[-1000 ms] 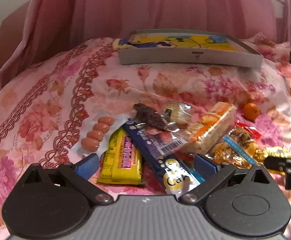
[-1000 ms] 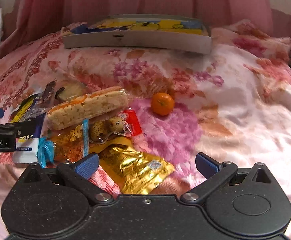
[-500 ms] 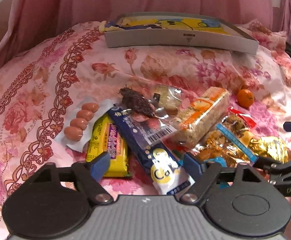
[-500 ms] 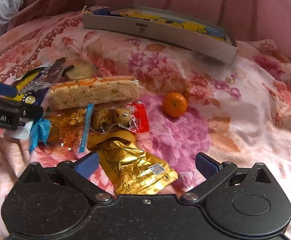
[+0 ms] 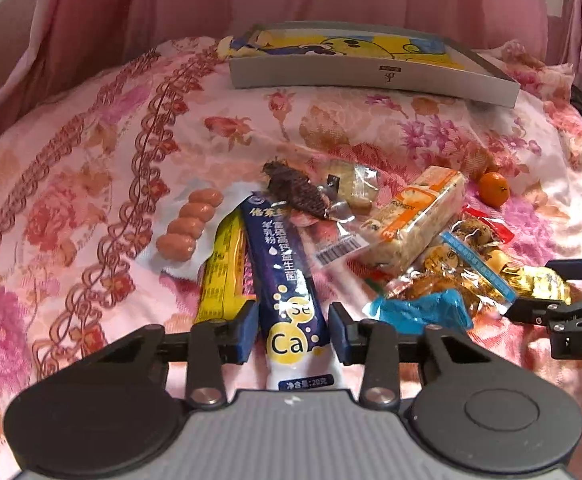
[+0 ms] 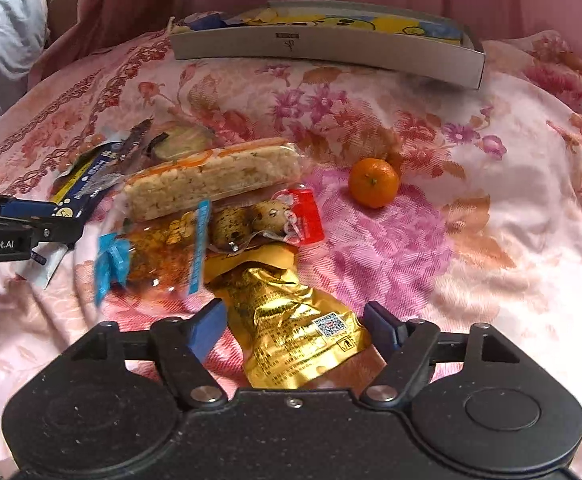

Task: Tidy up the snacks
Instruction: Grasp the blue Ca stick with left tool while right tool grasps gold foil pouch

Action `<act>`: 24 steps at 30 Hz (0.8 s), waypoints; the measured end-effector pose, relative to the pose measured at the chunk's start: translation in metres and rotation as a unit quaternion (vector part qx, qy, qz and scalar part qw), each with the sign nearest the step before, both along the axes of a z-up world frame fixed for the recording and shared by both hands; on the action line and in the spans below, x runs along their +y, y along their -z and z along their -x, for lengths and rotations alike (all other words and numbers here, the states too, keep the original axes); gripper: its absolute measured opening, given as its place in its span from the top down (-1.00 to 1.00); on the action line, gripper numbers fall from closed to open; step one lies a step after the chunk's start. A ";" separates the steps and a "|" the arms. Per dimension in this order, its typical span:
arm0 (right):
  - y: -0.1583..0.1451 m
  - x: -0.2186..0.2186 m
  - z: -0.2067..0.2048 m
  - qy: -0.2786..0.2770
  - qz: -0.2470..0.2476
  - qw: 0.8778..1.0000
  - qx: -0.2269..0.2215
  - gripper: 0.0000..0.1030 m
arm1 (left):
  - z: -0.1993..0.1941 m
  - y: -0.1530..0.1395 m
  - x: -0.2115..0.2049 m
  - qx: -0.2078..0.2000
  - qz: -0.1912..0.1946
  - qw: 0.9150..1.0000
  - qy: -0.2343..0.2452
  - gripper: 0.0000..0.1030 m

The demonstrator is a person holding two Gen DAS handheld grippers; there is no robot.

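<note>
A pile of snacks lies on the floral bedspread [image 5: 91, 184]. My left gripper [image 5: 293, 330] is open but narrowed, its blue fingers astride the lower end of a long blue sachet [image 5: 283, 264] marked "Ca". A yellow bar [image 5: 223, 276] lies just left of it. My right gripper [image 6: 295, 326] is open, with a gold foil pouch [image 6: 291, 332] lying between its fingers. Beyond the pouch lie a quail egg pack [image 6: 251, 220], a blue-ended clear packet [image 6: 159, 252], a rice cracker pack [image 6: 211, 176] and a mandarin [image 6: 373, 182].
A grey shallow box [image 5: 371, 76] with a yellow cartoon lining sits at the far edge of the bed. Small sausages [image 5: 189, 224] and a dark dried snack [image 5: 295, 192] lie left of centre. Pink curtains hang behind. A white pillow [image 6: 3, 40] lies far left.
Both grippers have dropped closer to the snacks. The left fingers have narrowed a lot around the blue sachet. The right fingers have narrowed slightly around the gold pouch.
</note>
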State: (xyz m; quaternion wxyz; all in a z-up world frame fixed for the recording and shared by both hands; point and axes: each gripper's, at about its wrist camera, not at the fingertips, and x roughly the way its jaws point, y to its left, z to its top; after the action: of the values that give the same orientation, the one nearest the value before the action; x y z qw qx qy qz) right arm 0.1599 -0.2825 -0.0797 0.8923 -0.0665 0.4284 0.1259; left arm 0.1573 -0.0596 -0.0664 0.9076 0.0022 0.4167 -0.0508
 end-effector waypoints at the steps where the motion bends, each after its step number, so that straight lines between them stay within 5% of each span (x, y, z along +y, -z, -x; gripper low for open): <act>1: -0.001 0.001 0.003 -0.001 0.000 1.000 0.002 -0.44 | 0.001 0.000 0.002 0.002 0.003 1.000 0.000 0.24; 9: -0.009 0.011 0.023 -0.030 0.016 0.999 0.003 -0.59 | 0.013 -0.002 0.014 0.021 0.014 1.000 0.004 0.23; 15: -0.011 0.005 0.015 -0.002 0.015 0.999 -0.030 -0.60 | 0.011 0.000 0.013 0.014 0.012 1.000 0.003 0.05; 24: 0.004 0.019 0.004 -0.025 0.025 0.999 -0.019 -0.55 | -0.005 0.007 0.010 0.000 0.007 1.000 0.000 0.04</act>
State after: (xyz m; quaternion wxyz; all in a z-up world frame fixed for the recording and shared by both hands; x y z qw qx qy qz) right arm 0.1563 -0.2637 -0.0841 0.8949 -0.1018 0.4128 0.1359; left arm 0.1626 -0.0498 -0.0738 0.9076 -0.0042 0.4163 -0.0534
